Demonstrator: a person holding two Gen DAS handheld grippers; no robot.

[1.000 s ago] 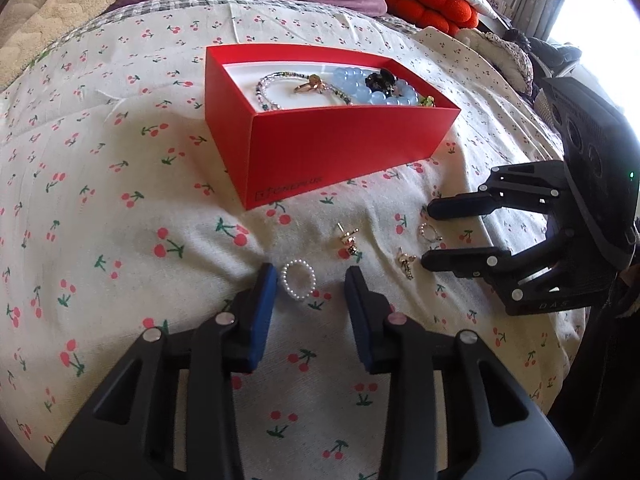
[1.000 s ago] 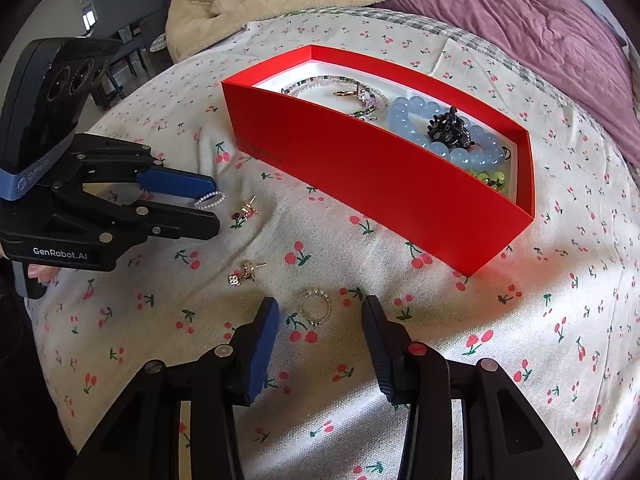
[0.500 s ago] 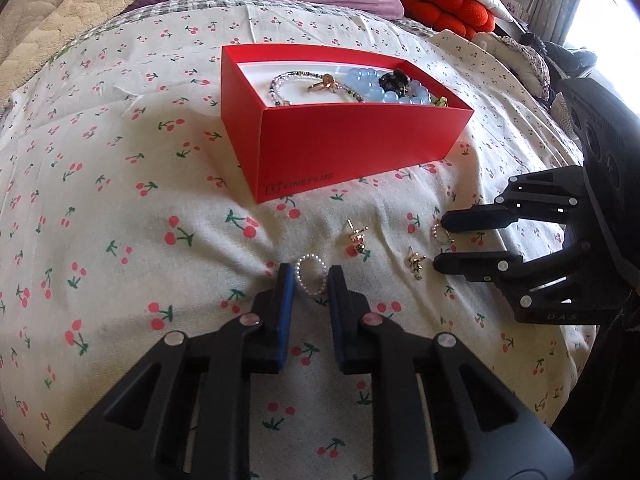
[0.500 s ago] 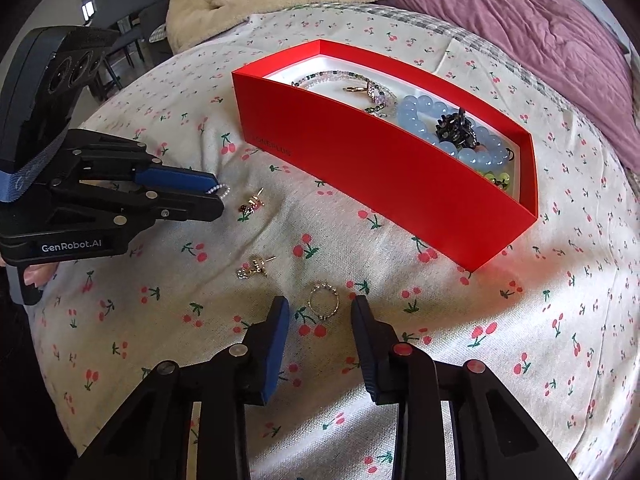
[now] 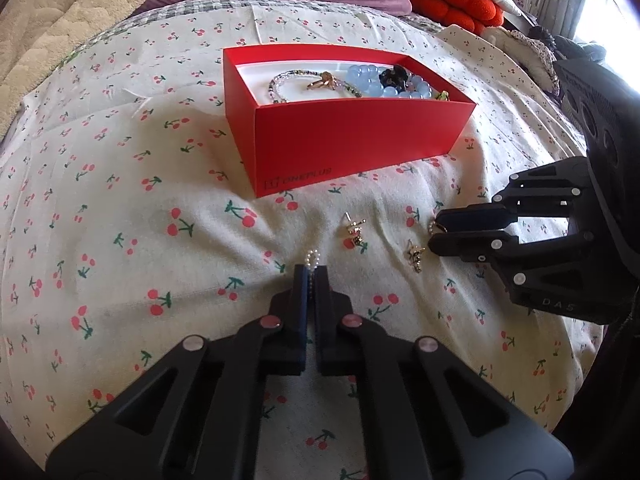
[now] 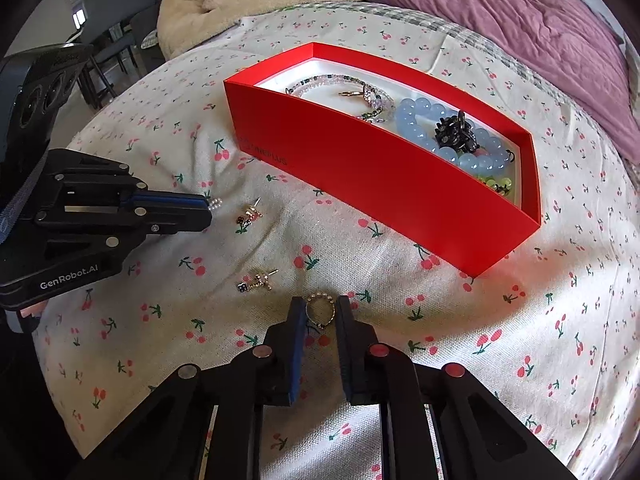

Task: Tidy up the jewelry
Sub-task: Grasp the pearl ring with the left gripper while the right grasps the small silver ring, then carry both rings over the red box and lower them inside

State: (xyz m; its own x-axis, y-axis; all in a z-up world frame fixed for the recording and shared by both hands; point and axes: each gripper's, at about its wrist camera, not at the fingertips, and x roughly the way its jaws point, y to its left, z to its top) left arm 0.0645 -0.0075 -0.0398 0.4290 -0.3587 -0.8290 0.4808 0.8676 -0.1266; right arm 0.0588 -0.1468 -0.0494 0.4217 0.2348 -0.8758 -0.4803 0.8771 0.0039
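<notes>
Closed further since the earlier frames, both of them: left gripper now pinched tight on the pearl ring, beads poking out past the fingertips; right gripper narrowed around the gold ring, fingers at or just beside its sides, actual pressing hard to tell. Lying loose on the cherry-print bed cover between the two, a pair of earrings. Beyond them, standing on the cover, a red box with a blue bead bracelet, a thin beaded strand and a black clip inside.
</notes>
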